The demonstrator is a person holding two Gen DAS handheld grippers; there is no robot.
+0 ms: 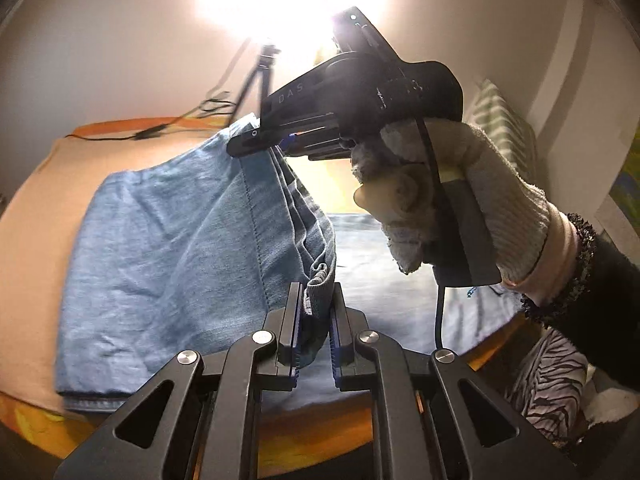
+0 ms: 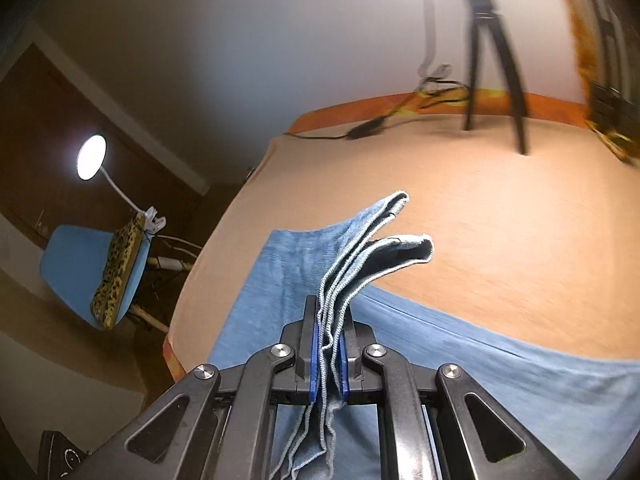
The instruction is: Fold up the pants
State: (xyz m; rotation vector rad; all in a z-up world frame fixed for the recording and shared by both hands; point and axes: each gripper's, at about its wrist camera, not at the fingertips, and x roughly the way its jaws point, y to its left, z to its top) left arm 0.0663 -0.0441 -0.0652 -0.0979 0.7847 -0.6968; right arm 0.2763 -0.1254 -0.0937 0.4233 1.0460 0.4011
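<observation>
The left tool (image 1: 316, 320) is nearly closed, its blue-padded fingers (image 1: 295, 328) pinching a bunched fold of the light-blue pants (image 1: 168, 240) between them. From that grip the denim rises ahead and slightly left to the right tool (image 1: 280, 146), which is seen side-on in the left wrist view, held by a hand in a pale knitted glove (image 1: 472, 184), with a dark sleeve (image 1: 608, 312) behind the wrist. In its own view the right tool (image 2: 330, 344) is also clamped narrow, with several stacked hem edges of the pants (image 2: 500, 380) gripped between its blue pads (image 2: 314, 356); two hem ends stick out past the fingertips, curling forward and to the right, while loose edges hang down behind the jaws. The rest of the pants spreads below and to the left of the left tool, lying flat on a peach-coloured bed cover (image 2: 460, 208), and another stretch runs off to the right beneath the right tool. Far ahead of both tools a black tripod (image 2: 494, 52) stands on the bed near an orange edge, with dark cables (image 2: 372, 126) trailing beside it and a strong light glaring above. Left of the right tool, off the bed, stands a blue chair (image 2: 76, 256) with a leopard-print cushion (image 2: 116, 272) and a clip-on lamp (image 2: 92, 157).
</observation>
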